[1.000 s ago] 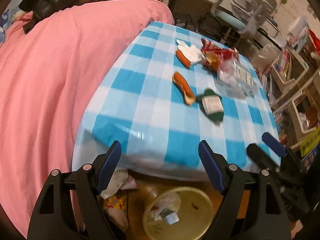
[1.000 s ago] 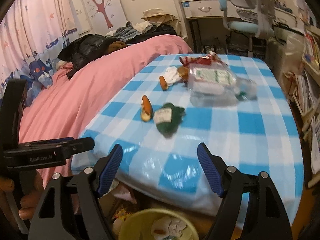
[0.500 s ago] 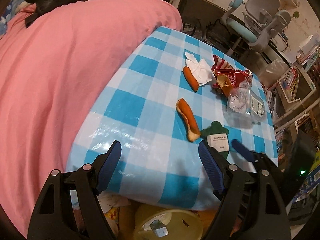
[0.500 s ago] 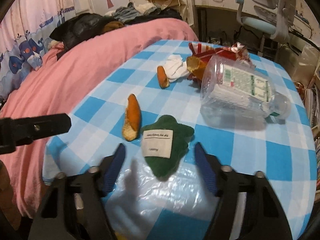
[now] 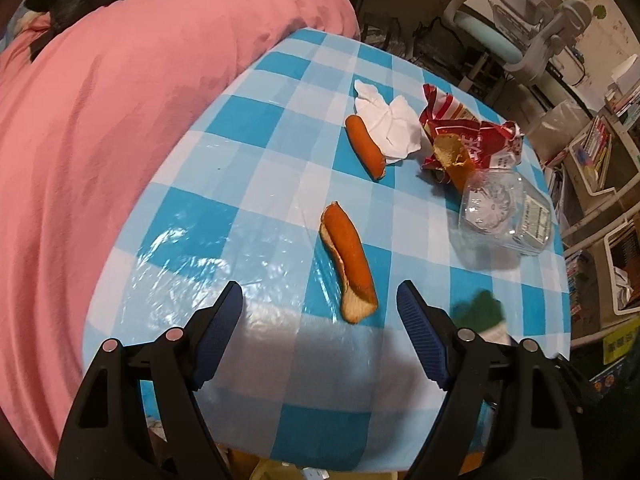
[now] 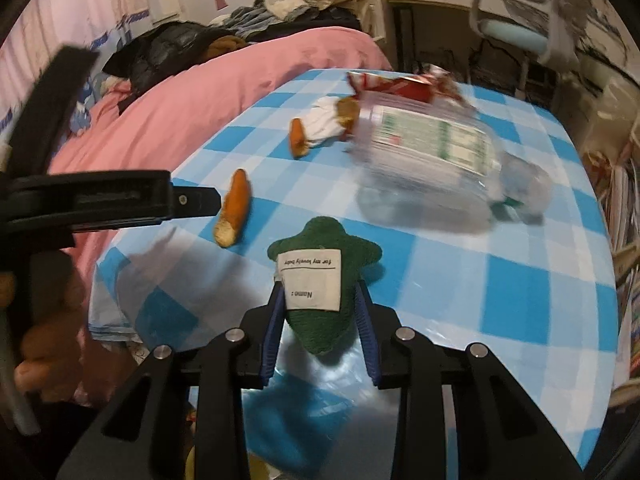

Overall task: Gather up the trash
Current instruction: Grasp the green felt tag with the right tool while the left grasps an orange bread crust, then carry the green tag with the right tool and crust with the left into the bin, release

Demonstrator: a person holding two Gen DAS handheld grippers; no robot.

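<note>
A blue-checked table [image 5: 260, 184] holds the trash. My left gripper [image 5: 319, 288] hangs open over its near edge, and a long orange peel [image 5: 350, 256] lies just ahead between the fingers, untouched. Farther back are a second peel [image 5: 366, 146], a white tissue [image 5: 390, 120], a red wrapper [image 5: 464, 124] and a clear plastic bottle [image 5: 504, 216] on its side. My right gripper [image 6: 319, 292] is closing its jaws on a green cloth piece [image 6: 324, 248] with a white label, and the pads touch its sides. The left gripper [image 6: 192, 200] shows side-on near the long peel [image 6: 234, 208].
A bed with a pink duvet [image 5: 120, 140] borders the table's left side, with dark clothes piled on it. A desk chair [image 5: 520, 12] stands behind the table and bookshelves [image 5: 592, 168] line the right. A person's hand [image 6: 40, 320] holds the left gripper.
Both grippers moved forward over the table, and the bin below its edge dropped from view. The right jaws narrowed around the green cloth piece. The left jaws kept their width.
</note>
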